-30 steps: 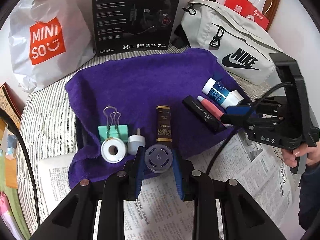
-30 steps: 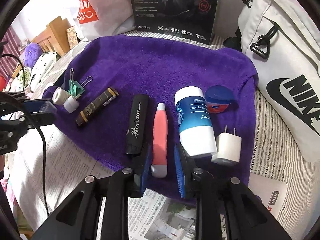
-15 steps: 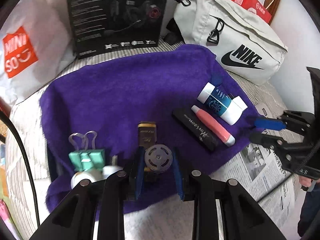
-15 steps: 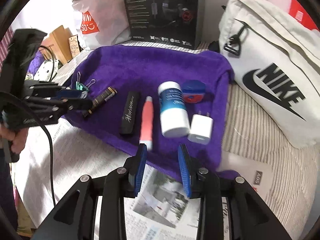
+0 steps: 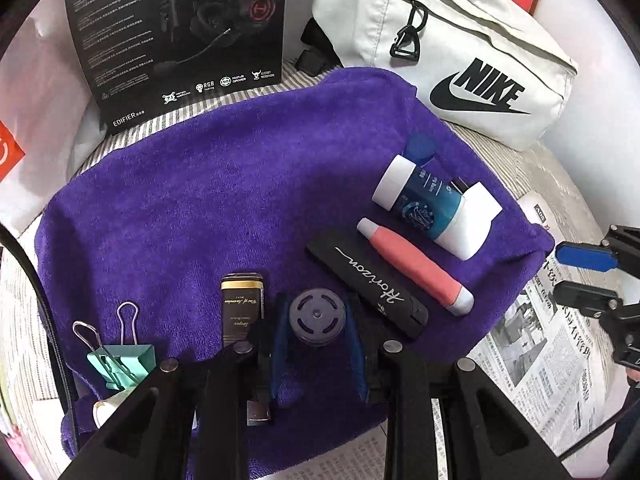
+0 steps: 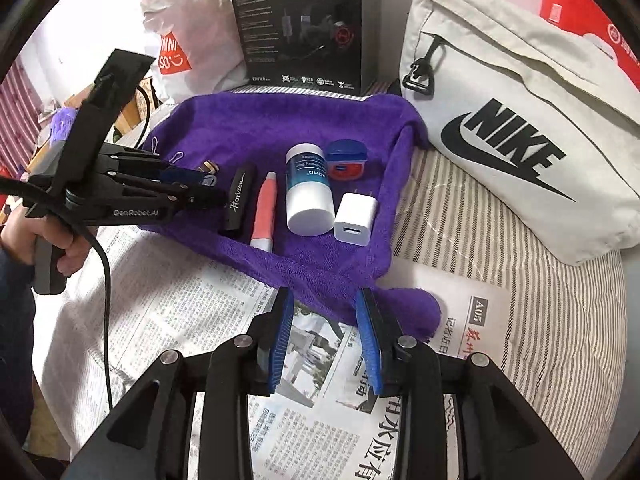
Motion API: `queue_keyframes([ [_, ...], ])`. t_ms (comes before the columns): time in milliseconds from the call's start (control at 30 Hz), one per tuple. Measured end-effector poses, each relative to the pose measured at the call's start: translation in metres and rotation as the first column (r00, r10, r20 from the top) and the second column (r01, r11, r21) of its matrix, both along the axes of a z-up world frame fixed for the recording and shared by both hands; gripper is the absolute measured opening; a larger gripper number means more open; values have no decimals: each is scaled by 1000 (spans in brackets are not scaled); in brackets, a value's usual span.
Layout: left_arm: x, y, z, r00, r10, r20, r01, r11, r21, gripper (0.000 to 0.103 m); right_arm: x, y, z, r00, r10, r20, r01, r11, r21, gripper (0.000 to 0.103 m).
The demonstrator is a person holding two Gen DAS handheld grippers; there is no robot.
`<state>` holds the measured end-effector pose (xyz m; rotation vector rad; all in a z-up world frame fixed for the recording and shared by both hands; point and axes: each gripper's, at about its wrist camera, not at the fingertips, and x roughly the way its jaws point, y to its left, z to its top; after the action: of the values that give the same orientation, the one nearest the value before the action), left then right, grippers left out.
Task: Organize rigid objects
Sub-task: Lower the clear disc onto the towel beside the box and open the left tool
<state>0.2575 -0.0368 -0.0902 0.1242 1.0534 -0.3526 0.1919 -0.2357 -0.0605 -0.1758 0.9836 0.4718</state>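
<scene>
I am gripping the grey round cap (image 5: pixel 317 316) in my left gripper (image 5: pixel 316 344), low centre of frame. My right gripper (image 6: pixel 325 344) is hanging narrowly parted, holding nothing, above the newspaper (image 6: pixel 320 420).

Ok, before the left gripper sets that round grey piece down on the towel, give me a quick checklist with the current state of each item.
1. Round grey cap clamped between left gripper pads: ok.
2. Free gap on purple towel between gold-black tube and black Horizon case: ok, narrow.
3. Right gripper empty and back over the newspaper, clear of the row: ok.
4. Pink tube, blue-white bottle, white charger lying settled: ok.
5. Cap height above the towel: cannot tell.
</scene>
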Motion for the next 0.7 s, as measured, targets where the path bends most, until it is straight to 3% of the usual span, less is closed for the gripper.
queue_keyframes([
  [267,-11,-6,-1,1000,-9,24,8,999,34,36,-4,-2,1,1000,-25,-19,26,999,29,33],
  [367,-13,3,0,1000,12,-14,-12,1000,-22,54,-8,-3,2,999,-33,-27,34,999,31,33],
  [533,-24,7,7,999,38,-9,-38,999,-31,56,-18,-6,7,999,-42,-26,42,999,22,36],
  [700,-47,9,23,998,61,29,-61,998,8,72,-26,-9,13,997,-77,-26,78,996,42,38],
])
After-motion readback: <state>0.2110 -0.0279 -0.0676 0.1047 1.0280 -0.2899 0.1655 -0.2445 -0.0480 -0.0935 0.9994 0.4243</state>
